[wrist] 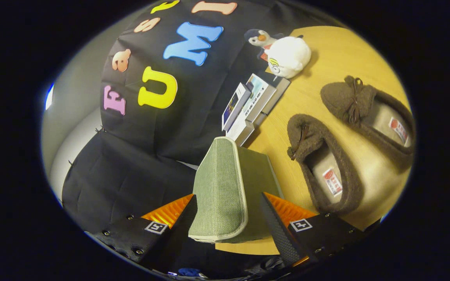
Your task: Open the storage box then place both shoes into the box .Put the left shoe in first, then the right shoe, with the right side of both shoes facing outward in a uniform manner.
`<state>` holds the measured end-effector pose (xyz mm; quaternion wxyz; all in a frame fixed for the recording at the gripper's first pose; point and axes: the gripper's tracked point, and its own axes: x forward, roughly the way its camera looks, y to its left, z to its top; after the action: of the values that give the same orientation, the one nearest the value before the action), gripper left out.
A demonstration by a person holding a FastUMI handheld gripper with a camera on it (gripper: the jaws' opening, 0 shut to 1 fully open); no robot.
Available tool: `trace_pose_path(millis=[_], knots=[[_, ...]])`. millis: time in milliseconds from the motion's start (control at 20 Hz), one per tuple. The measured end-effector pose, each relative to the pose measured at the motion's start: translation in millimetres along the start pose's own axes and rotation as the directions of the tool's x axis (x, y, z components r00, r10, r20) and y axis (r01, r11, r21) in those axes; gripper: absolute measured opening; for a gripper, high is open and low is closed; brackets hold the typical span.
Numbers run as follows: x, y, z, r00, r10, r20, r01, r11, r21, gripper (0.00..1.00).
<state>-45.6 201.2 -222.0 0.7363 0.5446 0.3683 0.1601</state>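
Through the gripper view, I have my tongs point(225, 218) closed on the lid point(219, 191) of the green fabric storage box point(254, 175), lifted on edge between the fingers. I judge the opening step is underway; next the lid must swing fully back. Two brown slippers point(324, 164) wait on the tabletop point(338, 50) at two o'clock, beyond the fingers.

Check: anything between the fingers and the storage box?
Nothing visible. The green storage box already sits between the fingers of the gripper, its lid down. Both brown shoes lie beyond on the wooden table.
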Motion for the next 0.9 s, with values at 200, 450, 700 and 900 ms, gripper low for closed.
trace_pose_path(millis=[200,450,700,900], knots=[[8.2,-6.3,-14.2,0.999,0.025,-0.036,-0.021,0.993,0.118,0.98],[16.4,-4.6,-25.1,0.995,0.076,-0.066,-0.059,0.971,0.231,0.95],[21.9,1.5,-34.9,0.989,0.105,-0.106,-0.074,0.963,0.260,0.84],[15.9,-0.4,-31.8,0.988,0.105,-0.113,-0.071,0.961,0.266,0.64]])
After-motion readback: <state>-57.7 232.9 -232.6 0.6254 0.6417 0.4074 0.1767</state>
